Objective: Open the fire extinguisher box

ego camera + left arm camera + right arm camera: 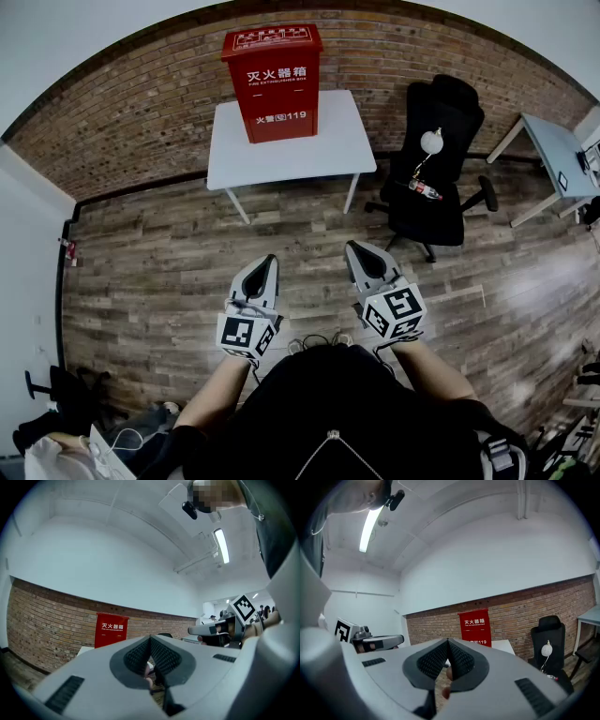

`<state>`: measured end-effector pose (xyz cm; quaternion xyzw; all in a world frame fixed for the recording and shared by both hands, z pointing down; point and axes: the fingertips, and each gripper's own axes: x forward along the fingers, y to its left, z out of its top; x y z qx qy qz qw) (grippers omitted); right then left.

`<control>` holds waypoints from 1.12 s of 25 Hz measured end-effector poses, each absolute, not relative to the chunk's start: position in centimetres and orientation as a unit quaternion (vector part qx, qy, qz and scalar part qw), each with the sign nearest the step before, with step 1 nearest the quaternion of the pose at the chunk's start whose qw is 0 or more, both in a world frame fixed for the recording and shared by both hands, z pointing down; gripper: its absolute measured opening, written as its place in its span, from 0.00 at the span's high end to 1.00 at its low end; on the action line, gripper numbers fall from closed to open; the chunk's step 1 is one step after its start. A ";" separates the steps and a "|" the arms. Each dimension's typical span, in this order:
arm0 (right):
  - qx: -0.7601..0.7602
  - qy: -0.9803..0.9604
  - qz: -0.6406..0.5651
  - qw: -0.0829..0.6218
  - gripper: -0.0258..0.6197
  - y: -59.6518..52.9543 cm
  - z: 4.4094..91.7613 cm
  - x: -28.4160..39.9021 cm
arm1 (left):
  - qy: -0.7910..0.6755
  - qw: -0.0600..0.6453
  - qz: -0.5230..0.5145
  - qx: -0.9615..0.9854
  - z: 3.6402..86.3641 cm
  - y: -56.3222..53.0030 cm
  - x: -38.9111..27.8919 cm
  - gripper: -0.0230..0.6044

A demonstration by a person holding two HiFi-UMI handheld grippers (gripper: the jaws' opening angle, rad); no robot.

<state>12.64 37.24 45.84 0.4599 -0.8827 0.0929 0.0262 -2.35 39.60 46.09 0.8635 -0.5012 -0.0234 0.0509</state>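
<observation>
At lower centre we hold the left gripper (266,264) and right gripper (358,251) over the grey wood-plank floor (187,253), fingers together on nothing. Farther off, at upper centre, the tall red metal fire extinguisher box (277,84) stands closed on the white rectangular counter (333,141) by the brown brick wall (141,103). A black office chair (441,169) stands at its right.

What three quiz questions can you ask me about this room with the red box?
1. True or false: the box stands on the white table.
2. In the head view, the black chair is: A) left of the table, B) right of the table, C) on the table.
3. Fill in: the left gripper and the right gripper are both ____ and hold nothing.
Key: 1 true; 2 B; 3 shut.
</observation>
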 end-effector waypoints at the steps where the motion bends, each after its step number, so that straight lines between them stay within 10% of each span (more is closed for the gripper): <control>1: 0.460 -0.882 0.093 0.026 0.93 37.1 45.8 12.4 | -0.501 0.051 -0.023 0.864 46.1 39.5 -2.6 0.89; 28: 0.497 -0.862 0.100 0.023 0.93 37.6 46.9 8.0 | -0.468 0.062 -0.031 0.881 47.2 39.4 -7.6 0.89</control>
